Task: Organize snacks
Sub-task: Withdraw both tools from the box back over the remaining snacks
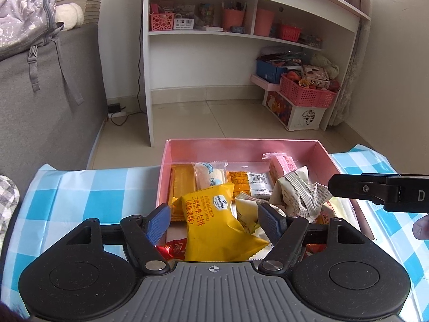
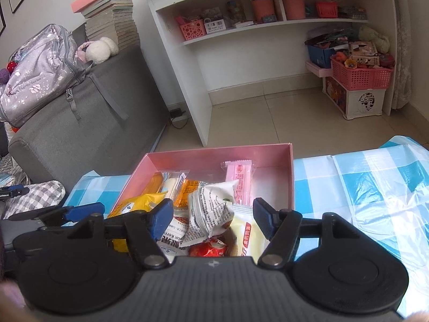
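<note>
Blue-padded fingers of the left gripper point(image 1: 214, 221) stand apart on either side of a yellow crinkled snack packet point(image 1: 214, 222); the pads do not press it. It lies tilted in the near end of a shallow pink cardboard box point(image 1: 241, 147), on top of other wrappers. Right gripper point(image 2: 213, 217): jaws likewise apart, nothing pinched, poised over a white printed wrapper point(image 2: 211, 209) and a red foil sweet point(image 2: 209, 248) in the same box.

Box sits on a blue-and-white checked plastic cloth point(image 1: 80, 187), open, crowded with loose packets: orange bars, a clear-wrapped white roll, a pink flat bar point(image 2: 238, 177) leaning toward the far wall. Packets overlap and hide the box floor at the near end.

Around: grey fabric sofa point(image 1: 40, 94) at left with a silvery-lilac backpack point(image 2: 40, 67) on its arm; white shelving unit point(image 1: 241, 35) ahead; pink lattice basket point(image 1: 305, 91) on a patterned crate beside it.

Left view alone: the right gripper's black finger entering from the right edge, with a fingertip below it. Right view alone: stacked books point(image 2: 112, 21) behind the sofa, and the left gripper's blue pad low at left.
</note>
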### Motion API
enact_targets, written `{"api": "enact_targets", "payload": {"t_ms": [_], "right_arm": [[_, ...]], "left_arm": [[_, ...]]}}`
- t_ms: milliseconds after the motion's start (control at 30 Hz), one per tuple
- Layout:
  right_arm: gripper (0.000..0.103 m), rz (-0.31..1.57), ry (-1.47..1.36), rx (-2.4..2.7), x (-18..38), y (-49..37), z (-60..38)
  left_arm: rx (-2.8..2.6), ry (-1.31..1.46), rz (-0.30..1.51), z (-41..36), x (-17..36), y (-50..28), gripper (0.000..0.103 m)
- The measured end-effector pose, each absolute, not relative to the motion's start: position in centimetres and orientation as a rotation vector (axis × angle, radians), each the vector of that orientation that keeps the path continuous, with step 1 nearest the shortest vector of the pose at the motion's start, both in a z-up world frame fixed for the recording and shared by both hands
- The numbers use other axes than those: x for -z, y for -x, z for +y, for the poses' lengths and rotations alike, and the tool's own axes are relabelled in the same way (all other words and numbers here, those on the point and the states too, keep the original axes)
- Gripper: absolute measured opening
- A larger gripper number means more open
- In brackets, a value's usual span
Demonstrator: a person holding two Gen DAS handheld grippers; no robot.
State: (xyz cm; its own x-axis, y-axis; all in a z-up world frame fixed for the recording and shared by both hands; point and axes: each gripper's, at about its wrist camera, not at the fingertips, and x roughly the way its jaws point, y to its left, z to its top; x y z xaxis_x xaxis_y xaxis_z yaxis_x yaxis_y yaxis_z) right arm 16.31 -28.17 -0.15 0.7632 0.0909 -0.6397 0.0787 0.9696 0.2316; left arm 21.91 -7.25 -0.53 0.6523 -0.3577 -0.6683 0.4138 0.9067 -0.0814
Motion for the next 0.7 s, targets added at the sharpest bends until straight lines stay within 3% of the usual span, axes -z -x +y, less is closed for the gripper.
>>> {"api": "enact_targets", "payload": {"t_ms": [433, 700], "right_arm": [[0.090, 0.722, -0.259, 0.003, -0.4, -13.0, -27.3], [0.099, 0.750, -0.254, 0.013, -0.3, -11.1, -26.6]], "left_arm": [[0.447, -0.104, 0.769, -4.9, -0.4, -17.3, 0.091], [0.459, -0.136, 0.810, -3.1, -0.3, -14.5, 0.097]]}}
